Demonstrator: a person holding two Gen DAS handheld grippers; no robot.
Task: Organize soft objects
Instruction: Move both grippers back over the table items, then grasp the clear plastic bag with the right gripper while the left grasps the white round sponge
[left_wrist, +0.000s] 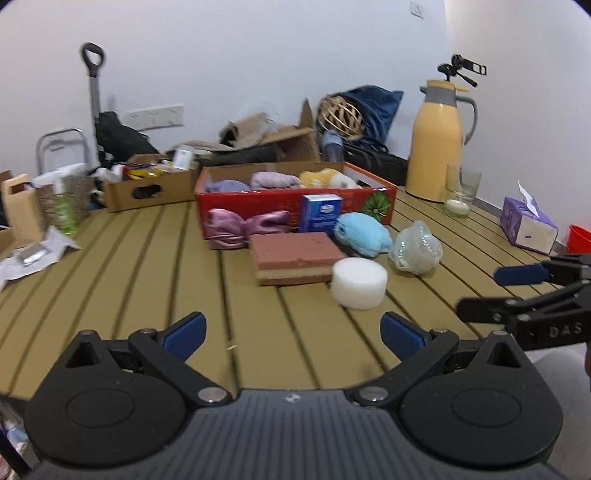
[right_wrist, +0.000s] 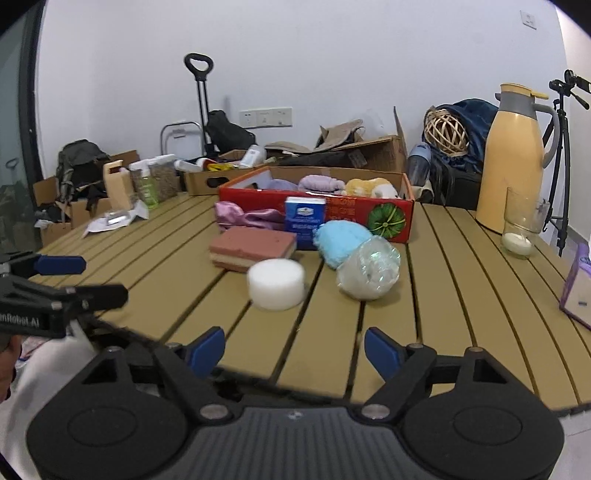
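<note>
Currently, in the left wrist view, the left gripper (left_wrist: 291, 330) hovers over the near part of the slatted table (left_wrist: 129, 266), jaws spread wide and holding nothing. Ahead lie the loose soft items: a white foam puck (left_wrist: 359, 282), touching a pink sponge (left_wrist: 297, 262) behind it; a blue plush (left_wrist: 364, 234); a clear crinkled bag (left_wrist: 417, 245); and a pink satin bow (left_wrist: 240, 225) against the red box (left_wrist: 288, 205). The box already holds purple and yellow soft items. A blue carton (left_wrist: 319, 212) stands against the box front. The right gripper (left_wrist: 491, 288) enters from the right edge, also empty with fingers apart.

From the right wrist view, the right gripper (right_wrist: 294, 349) sits at the table's near edge, jaws wide, nothing between them. The puck (right_wrist: 276, 282) is nearest and slightly left of its centreline; the bag (right_wrist: 369, 273) lies just beside it to the right.

Judged step: approach before the next pick. The next move calls for advancing to the puck, straddling it, and closing gently, since foam compresses.
</note>
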